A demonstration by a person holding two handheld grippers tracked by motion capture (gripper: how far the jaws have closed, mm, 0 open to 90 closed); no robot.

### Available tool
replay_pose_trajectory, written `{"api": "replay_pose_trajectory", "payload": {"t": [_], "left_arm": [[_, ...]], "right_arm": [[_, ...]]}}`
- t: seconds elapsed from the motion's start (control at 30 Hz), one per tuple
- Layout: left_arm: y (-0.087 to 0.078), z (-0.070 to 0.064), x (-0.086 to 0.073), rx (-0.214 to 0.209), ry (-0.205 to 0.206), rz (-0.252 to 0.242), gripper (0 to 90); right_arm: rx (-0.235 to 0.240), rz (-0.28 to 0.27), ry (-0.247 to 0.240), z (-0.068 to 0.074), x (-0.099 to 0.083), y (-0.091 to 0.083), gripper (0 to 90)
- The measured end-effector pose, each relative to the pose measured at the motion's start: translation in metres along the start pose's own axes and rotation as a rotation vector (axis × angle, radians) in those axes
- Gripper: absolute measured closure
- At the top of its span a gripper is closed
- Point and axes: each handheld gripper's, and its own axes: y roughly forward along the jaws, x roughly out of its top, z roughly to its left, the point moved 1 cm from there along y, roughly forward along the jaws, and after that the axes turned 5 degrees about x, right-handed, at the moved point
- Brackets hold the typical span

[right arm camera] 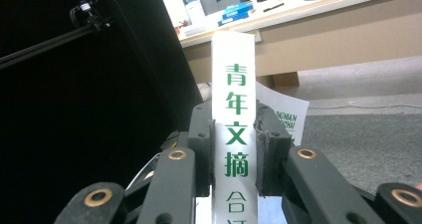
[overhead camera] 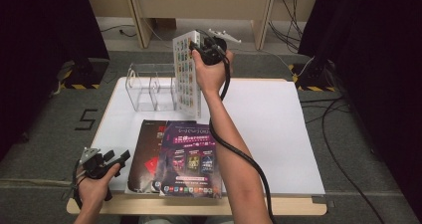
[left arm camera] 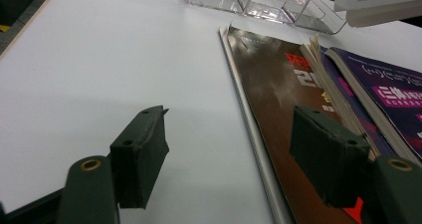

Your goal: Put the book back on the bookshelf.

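Across the white rectangular table (overhead camera: 268,134), the right half lies bare; a dark-covered magazine (overhead camera: 147,154) and purple one (overhead camera: 191,159) overlap near its front edge. Above the clear acrylic rack (overhead camera: 149,87), the right gripper (overhead camera: 206,50) pinches a white thick book (overhead camera: 186,74) by its spine, upright. Left gripper (overhead camera: 117,159) hovers, jaws spread, at the dark magazine's left edge.

Glossy paper magazines (overhead camera: 189,159), clear, probably acrylic rack (overhead camera: 149,87), matt white tabletop (overhead camera: 268,124).
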Motion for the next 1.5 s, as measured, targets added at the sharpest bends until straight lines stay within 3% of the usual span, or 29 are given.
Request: {"api": "replay_pose_trajectory", "payload": {"t": [0.7,0.93,1.13,1.27,1.5], "left_arm": [[0.0,0.001,0.0,-0.003,-0.006,-0.001,30.2],[0.002,0.001,0.0,-0.009,-0.006,0.001,30.2],[0.002,0.0,-0.001,-0.013,-0.011,0.005,30.2],[0.002,0.001,-0.002,-0.011,-0.011,0.007,30.2],[0.001,0.0,-0.002,-0.009,-0.014,0.008,30.2]], "right_arm": [[-0.069,-0.021,-0.023,-0.005,-0.008,0.03,73.8],[-0.086,-0.03,-0.042,-0.005,-0.018,0.035,73.7],[-0.1,-0.034,-0.087,0.002,-0.023,0.03,73.4],[-0.105,-0.04,-0.088,0.005,-0.028,0.02,72.9],[-0.09,-0.001,-0.096,0.01,-0.039,-0.002,72.6]]}}
